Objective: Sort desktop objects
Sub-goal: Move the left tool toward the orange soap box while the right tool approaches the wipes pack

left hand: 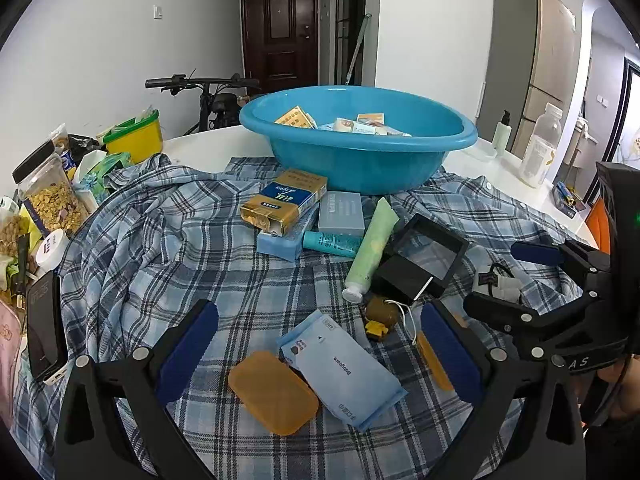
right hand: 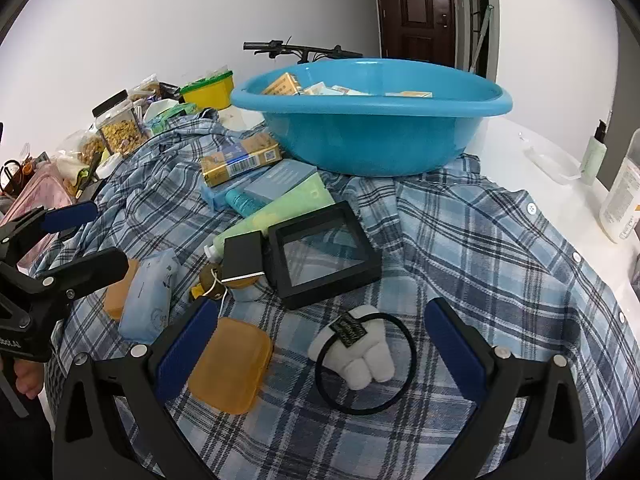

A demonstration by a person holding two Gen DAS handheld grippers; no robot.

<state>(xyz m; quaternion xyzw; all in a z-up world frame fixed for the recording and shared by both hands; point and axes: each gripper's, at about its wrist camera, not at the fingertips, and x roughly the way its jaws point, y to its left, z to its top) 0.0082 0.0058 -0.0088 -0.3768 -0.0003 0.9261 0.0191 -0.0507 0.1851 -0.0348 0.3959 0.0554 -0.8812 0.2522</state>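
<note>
Left tool (left hand: pixel 318 360) fully apart, nothing gripped, hovering over orange case (left hand: pixel 273 393) and wipes pack (left hand: pixel 344 368) on plaid shirt (left hand: pixel 160 248). Right tool (right hand: pixel 320 354) likewise apart above white plush hair tie (right hand: pixel 360 354). Beyond: black frame box (right hand: pixel 324 254), then blue basin (right hand: pixel 372 128) holding small boxes.

"Babycare" on blue wipes pack (left hand: pixel 346 368)

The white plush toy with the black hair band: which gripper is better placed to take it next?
Probably the right. The white plush toy lies directly between the right gripper's open fingers; the left gripper hovers over other items.
</note>
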